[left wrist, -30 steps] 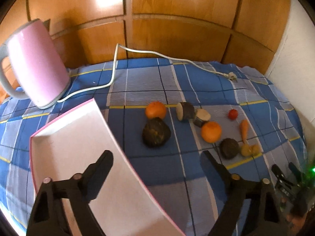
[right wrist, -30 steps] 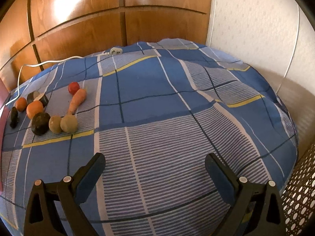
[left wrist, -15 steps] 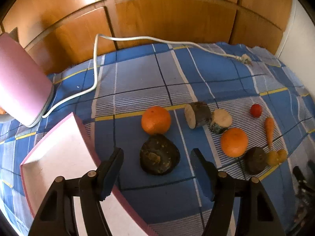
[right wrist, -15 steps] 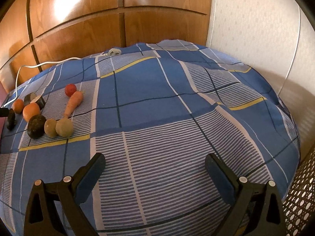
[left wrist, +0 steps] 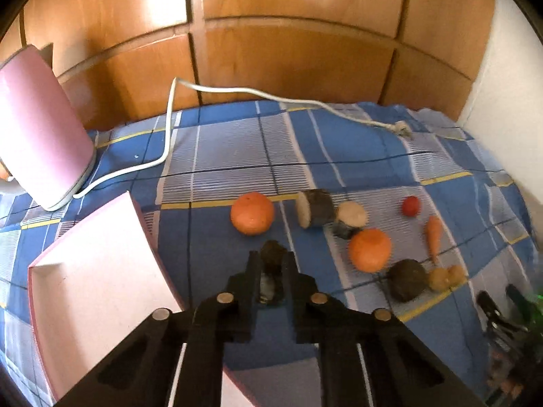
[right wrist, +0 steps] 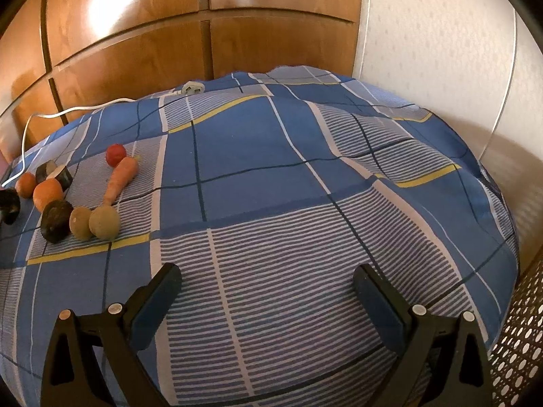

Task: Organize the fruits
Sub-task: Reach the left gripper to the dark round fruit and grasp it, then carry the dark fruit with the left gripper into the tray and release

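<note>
My left gripper is shut on a dark wrinkled fruit, held just right of the pink-rimmed white tray. On the blue checked cloth lie two oranges, two cut dark pieces, a small red fruit, a carrot, a dark round fruit and two small yellowish fruits. My right gripper is open and empty over bare cloth; the fruits lie to its far left, among them the carrot and the dark fruit.
A pink kettle stands at the back left, its white cord running along the wooden panels to a plug. A white wall is on the right. A perforated basket is past the bed's right edge.
My left gripper has closed on the dark wrinkled fruit, which it straddled open half a second ago, and lifted it. The right gripper has barely moved.
</note>
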The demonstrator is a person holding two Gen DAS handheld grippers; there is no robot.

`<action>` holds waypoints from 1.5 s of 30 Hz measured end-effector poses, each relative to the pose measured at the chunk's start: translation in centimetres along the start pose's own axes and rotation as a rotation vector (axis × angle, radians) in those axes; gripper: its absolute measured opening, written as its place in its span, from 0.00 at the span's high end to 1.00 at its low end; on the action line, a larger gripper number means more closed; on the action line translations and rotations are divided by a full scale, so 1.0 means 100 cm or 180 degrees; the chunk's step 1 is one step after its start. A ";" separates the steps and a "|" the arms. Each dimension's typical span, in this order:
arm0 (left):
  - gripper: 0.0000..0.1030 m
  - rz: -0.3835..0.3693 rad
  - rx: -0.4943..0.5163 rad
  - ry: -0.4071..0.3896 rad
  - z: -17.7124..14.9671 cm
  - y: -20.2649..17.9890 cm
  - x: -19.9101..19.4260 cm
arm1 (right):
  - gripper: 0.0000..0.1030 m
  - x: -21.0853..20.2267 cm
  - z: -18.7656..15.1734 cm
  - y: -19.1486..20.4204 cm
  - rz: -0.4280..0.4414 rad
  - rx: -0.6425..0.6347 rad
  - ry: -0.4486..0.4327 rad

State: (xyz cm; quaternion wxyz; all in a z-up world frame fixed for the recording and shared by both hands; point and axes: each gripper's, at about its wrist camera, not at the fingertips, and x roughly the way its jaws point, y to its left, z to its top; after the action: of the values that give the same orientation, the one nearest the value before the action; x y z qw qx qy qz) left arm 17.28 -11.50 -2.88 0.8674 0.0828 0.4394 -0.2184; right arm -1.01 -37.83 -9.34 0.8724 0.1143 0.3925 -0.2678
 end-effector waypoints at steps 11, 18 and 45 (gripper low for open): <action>0.39 -0.0071 0.0254 -0.0058 -0.008 0.011 -0.027 | 0.00 -0.001 -0.002 0.001 -0.0016 0.0003 -0.0054; 0.34 -0.0074 0.0766 0.0224 -0.003 -0.013 -0.002 | 0.00 -0.001 -0.001 0.001 -0.0016 0.0007 -0.0060; 0.81 -0.0689 0.0040 0.0001 -0.027 0.004 -0.046 | 0.00 -0.001 -0.002 0.002 -0.0027 0.0007 -0.0077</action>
State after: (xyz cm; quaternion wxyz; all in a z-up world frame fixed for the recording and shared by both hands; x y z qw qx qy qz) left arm 13.10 -8.78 -0.85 0.8381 0.0403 0.4445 -0.3136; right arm -1.11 -37.56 -9.36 0.8759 0.1104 0.3821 -0.2733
